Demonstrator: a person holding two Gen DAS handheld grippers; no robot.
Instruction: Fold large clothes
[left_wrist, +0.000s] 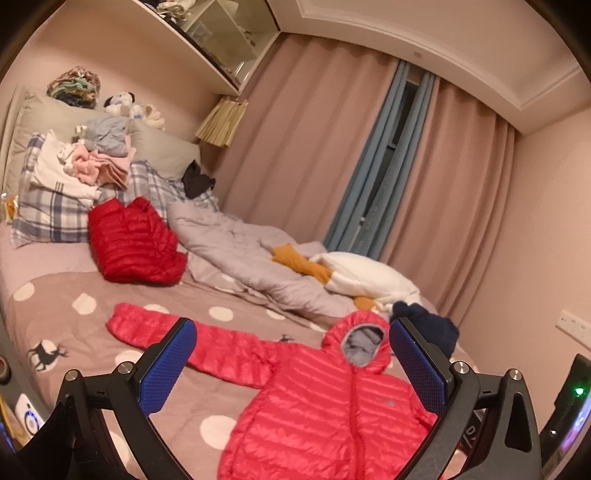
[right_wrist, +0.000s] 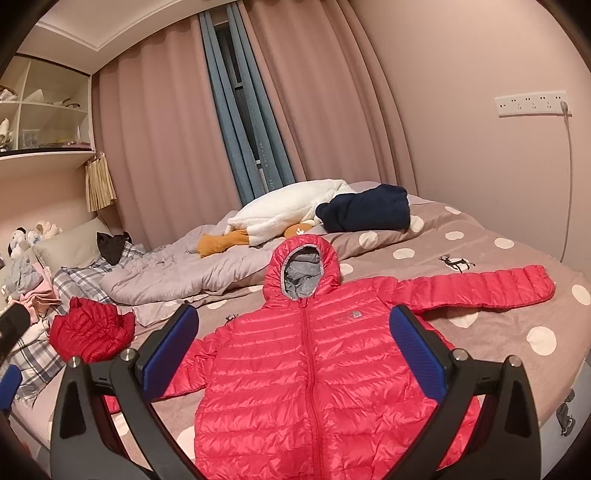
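One pink-red hooded down jacket (right_wrist: 317, 373) lies flat on the polka-dot bed cover (right_wrist: 491, 332), front side up and zipped, the hood (right_wrist: 301, 269) toward the far side and both sleeves spread out to left and right. I judge it light and puffy, and its shiny quilted shell is probably slippery, so a shallow pinch may slide off. Good places to take hold seem the cuff of the right sleeve (right_wrist: 480, 288) and the hem corners, where the fabric is thinner. The left hand-held gripper (left_wrist: 291, 365) and the right hand-held gripper (right_wrist: 293, 349) both hover above the jacket, jaws wide apart and holding nothing. A second, darker red jacket (right_wrist: 90, 328) lies bunched at the far left, near the plaid pillow.
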